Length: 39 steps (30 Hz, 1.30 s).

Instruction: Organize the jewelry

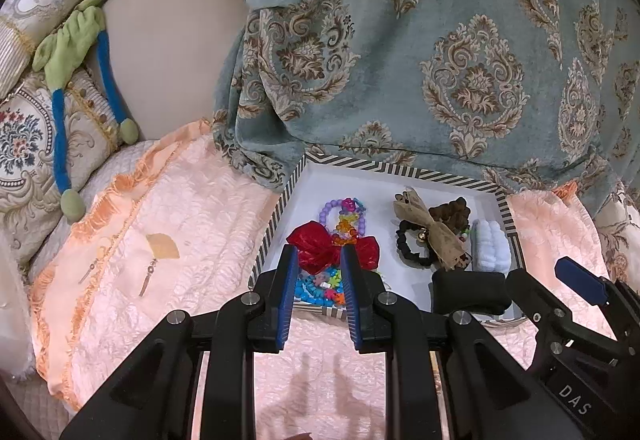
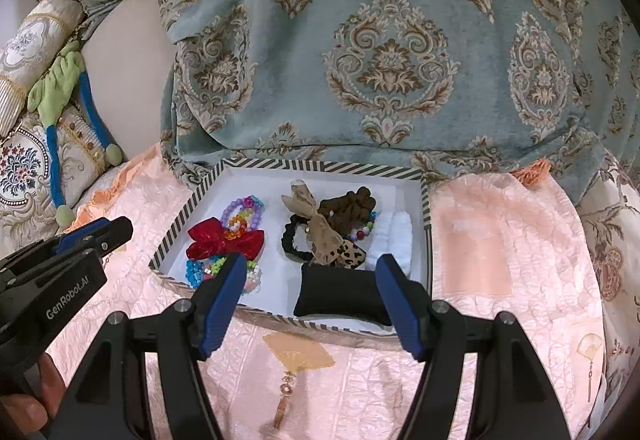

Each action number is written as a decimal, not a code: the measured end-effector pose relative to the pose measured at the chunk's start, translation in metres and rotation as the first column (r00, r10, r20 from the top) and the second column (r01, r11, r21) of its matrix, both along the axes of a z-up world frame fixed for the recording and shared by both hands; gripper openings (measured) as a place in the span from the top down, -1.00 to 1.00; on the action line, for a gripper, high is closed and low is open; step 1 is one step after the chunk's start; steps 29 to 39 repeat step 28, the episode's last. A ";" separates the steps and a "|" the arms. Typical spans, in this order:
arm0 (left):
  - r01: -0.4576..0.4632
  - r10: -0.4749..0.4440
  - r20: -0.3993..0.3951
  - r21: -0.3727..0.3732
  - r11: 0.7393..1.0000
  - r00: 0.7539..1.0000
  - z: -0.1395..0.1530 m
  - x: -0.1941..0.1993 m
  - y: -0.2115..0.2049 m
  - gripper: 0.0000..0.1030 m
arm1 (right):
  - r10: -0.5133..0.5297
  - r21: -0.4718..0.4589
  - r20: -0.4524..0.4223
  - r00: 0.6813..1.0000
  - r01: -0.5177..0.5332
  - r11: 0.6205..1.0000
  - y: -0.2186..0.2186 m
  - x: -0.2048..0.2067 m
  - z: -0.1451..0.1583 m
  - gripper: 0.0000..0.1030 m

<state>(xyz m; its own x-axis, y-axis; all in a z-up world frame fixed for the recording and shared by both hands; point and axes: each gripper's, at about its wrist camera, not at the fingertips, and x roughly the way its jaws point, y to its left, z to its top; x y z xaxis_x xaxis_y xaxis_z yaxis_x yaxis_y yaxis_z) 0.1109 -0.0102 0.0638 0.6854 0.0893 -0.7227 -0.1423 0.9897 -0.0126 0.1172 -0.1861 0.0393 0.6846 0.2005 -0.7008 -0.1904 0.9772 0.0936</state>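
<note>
A striped-rim tray [image 1: 400,165] [image 2: 320,164] lies on a peach cover. Its left part holds a red bow [image 1: 320,244] [image 2: 216,240], a purple bead bracelet [image 2: 236,209] and blue beads [image 2: 194,272]. To the right are a black scrunchie with a tan bow [image 2: 292,236], a brown scrunchie [image 2: 352,203], a white fluffy one [image 2: 396,232] and a black cushion [image 2: 340,292] [image 1: 468,292]. My left gripper [image 1: 319,254] [image 2: 110,230] hovers at the tray's near left edge, jaws narrowly apart and empty. My right gripper [image 2: 311,264] [image 1: 550,276] stands wide open around the cushion, pads clear of it.
Blue-green damask fabric [image 2: 380,59] hangs right behind the tray. Embroidered cushions [image 1: 24,143] and a green and blue plush toy [image 1: 72,43] lie at the far left. The peach quilted cover [image 2: 500,248] spreads around the tray. A hand [image 2: 24,400] holds the left gripper.
</note>
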 end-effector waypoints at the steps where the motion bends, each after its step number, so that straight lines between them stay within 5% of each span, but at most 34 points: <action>1: 0.000 0.000 0.000 0.001 1.000 1.000 0.000 0.000 0.000 0.91 | 0.001 0.001 -0.001 1.000 -0.001 1.000 0.000 0.000 0.000 -0.36; 39: 0.015 -0.015 0.000 -0.008 1.000 1.000 -0.010 0.001 -0.002 0.91 | 0.002 -0.007 -0.031 1.000 -0.002 1.000 -0.006 0.005 -0.011 -0.36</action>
